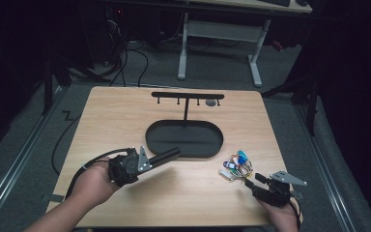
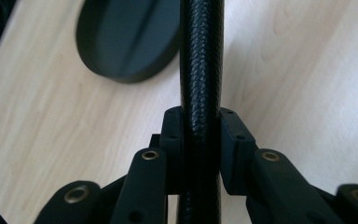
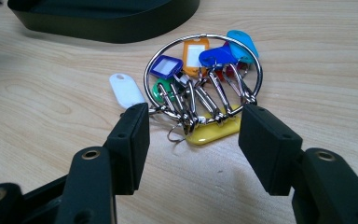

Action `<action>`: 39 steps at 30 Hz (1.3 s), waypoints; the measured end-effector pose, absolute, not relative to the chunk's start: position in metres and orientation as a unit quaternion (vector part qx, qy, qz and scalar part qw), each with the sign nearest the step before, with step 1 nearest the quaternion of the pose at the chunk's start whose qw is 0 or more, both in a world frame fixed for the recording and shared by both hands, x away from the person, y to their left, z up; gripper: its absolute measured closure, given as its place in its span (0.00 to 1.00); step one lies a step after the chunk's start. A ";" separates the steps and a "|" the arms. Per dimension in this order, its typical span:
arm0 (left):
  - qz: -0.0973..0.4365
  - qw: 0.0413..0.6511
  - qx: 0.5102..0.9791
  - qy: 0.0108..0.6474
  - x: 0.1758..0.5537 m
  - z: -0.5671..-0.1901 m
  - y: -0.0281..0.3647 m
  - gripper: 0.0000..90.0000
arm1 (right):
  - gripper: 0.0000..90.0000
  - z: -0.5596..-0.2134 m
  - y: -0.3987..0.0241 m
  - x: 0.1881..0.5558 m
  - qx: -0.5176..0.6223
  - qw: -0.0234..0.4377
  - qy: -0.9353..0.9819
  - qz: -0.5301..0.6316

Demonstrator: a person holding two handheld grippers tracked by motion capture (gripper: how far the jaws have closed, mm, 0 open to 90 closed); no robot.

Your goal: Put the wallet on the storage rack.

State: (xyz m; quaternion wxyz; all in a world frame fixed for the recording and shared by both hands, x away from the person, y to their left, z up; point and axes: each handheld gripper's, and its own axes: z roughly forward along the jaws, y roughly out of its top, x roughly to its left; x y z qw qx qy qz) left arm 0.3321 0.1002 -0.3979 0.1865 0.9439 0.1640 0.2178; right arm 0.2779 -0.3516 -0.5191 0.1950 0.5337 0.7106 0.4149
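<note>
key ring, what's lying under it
Under the key ring lie its coloured tags on the bare wooden table; the tags hide the wood directly beneath.

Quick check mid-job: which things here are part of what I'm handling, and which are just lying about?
In the job:
left gripper, shut on the black rod
right gripper, open in front of the key ring

Lying about:
oval tray
hook stand
table

surface: wooden table (image 1: 183, 193) | on it: black stand with oval base (image 1: 184, 138), key ring with coloured tags (image 1: 236, 166)
</note>
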 end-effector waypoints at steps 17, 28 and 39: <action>0.334 0.155 0.928 0.058 0.355 -0.400 0.052 0.83 | 0.48 -0.519 -0.373 0.253 0.543 0.210 0.698 0.417; 0.379 0.132 0.916 0.004 0.378 -0.414 0.020 0.82 | 0.49 -0.517 -0.376 0.247 0.544 0.218 0.693 0.420; 0.402 0.129 0.906 -0.025 0.404 -0.421 -0.009 0.82 | 0.49 -0.518 -0.375 0.250 0.544 0.213 0.695 0.420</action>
